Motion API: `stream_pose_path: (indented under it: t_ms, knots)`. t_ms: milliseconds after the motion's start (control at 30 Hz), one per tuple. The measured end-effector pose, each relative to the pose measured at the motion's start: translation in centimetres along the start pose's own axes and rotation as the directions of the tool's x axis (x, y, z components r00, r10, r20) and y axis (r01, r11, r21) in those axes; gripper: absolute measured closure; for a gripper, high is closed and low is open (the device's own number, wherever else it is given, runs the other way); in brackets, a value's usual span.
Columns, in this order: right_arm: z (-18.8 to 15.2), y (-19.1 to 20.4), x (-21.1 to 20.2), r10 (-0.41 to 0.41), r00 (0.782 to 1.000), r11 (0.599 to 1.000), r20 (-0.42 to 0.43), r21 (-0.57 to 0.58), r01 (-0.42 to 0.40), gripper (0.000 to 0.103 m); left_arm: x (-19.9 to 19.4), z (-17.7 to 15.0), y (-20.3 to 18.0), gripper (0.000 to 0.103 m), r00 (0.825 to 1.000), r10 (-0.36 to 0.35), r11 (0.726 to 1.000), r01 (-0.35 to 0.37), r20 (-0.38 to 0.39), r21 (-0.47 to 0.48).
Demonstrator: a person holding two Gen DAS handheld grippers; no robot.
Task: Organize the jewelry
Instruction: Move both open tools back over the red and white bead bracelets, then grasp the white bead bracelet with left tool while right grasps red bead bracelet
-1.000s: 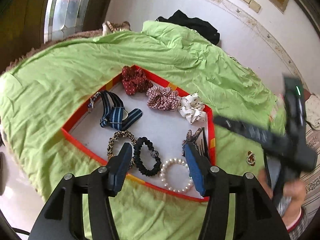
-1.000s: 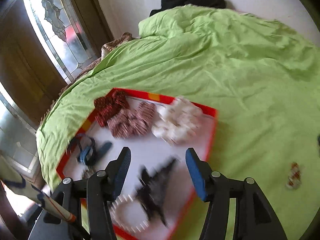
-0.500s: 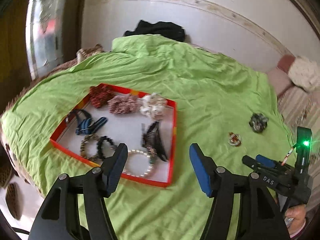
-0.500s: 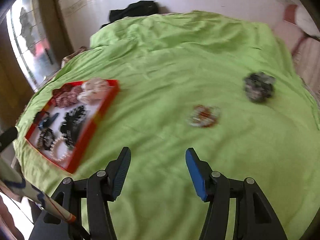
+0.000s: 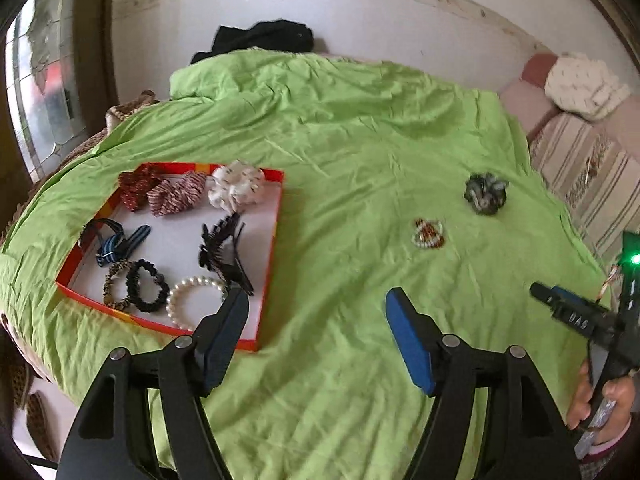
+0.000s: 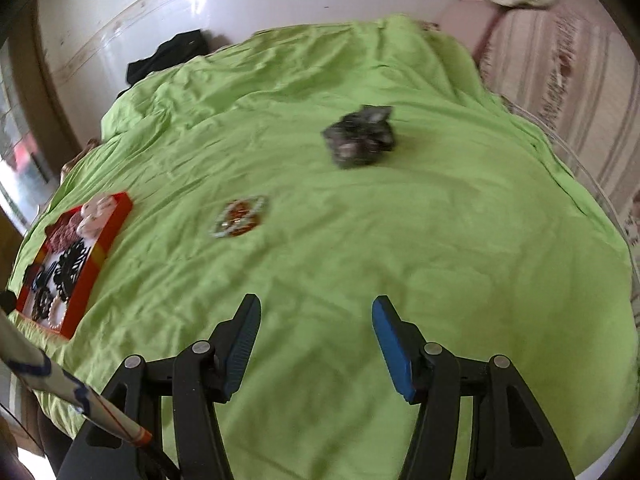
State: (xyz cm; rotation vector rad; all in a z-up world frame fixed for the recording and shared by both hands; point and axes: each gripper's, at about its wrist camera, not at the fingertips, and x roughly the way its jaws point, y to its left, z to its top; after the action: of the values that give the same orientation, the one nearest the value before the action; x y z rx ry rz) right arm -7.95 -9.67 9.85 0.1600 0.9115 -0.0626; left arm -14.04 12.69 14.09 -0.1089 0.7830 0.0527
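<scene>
While both hands hang over the green bed cover [image 6: 400, 240], the right tongs [image 6: 316, 344] stand open w/ nothing between, and the left tongs [image 5: 316, 336] are opening, also empty. Two pieces lie loose, well apart from the red tray [image 5: 276, 264]: a small beaded brooch [image 6: 239, 216] and a dark scrunchie [image 6: 360, 136]. Brooch probably light, stiff, maybe fragile; take it across the edges. Scrunchie soft; pinch the bunched fabric.

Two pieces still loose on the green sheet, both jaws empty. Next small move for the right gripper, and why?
Probably ease the right gripper forward toward the beaded piece, the nearer of the two. It and the dark scrunchie lie on the green sheet outside the red tray. The right jaws are open with nothing between them; the left gripper's jaws are opening, also empty.
</scene>
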Motion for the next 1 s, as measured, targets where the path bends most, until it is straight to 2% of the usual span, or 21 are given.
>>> stream_pose_path:
  t_ms: [300,533,600,667,700,767,800,833,900,933,1000]
  knots:
    - [-0.6,-1.7,1.0,0.009,1.0,0.999,-0.024,0.042,-0.008,0.039,1.0,-0.3,-1.9,0.033,1.0,-0.006,0.998,0.008,-0.028,0.055]
    - [-0.1,-1.7,2.4,0.035,0.999,0.997,-0.041,0.066,-0.032,0.039,5.0,2.2,-3.9,0.033,0.994,-0.078,0.993,0.084,-0.071,0.089]
    - [-0.1,-1.8,2.7,0.038,0.998,0.997,-0.045,0.075,-0.035,0.039,6.8,3.3,-4.7,0.039,0.989,-0.111,0.988,0.119,-0.093,0.094]
    - [-0.2,-2.2,3.0,0.045,0.998,0.996,-0.048,0.084,-0.041,0.039,9.4,4.7,-5.7,0.066,0.975,-0.174,0.979,0.186,-0.138,0.08]
    - [-0.1,-2.3,3.1,0.045,0.998,0.996,-0.049,0.085,-0.041,0.039,11.1,5.4,-6.2,0.07,0.963,-0.208,0.973,0.222,-0.169,0.068]
    - [-0.1,-2.8,3.4,0.047,0.998,0.995,-0.048,0.091,-0.042,0.039,14.0,6.5,-7.3,0.086,0.944,-0.251,0.963,0.266,-0.213,0.044]
    - [0.0,-3.0,3.5,0.05,0.998,0.995,-0.049,0.094,-0.045,0.039,14.9,6.7,-7.6,0.087,0.937,-0.266,0.959,0.281,-0.225,0.038]
    - [0.1,-3.4,3.6,0.05,0.998,0.994,-0.049,0.1,-0.045,0.039,16.6,7.0,-8.4,0.087,0.923,-0.293,0.95,0.31,-0.249,0.035]
    - [0.2,-4.0,3.9,0.052,0.998,0.992,-0.047,0.114,-0.047,0.039,18.9,7.4,-9.8,0.087,0.912,-0.305,0.942,0.332,-0.275,0.055]
    - [0.3,-4.4,4.0,0.055,0.997,0.991,-0.049,0.123,-0.048,0.039,19.7,7.4,-10.3,0.087,0.912,-0.295,0.942,0.328,-0.284,0.074]
    - [0.3,-5.1,4.4,0.06,0.997,0.989,-0.052,0.137,-0.053,0.039,22.2,7.3,-11.8,0.087,0.93,-0.213,0.952,0.266,-0.3,0.149]
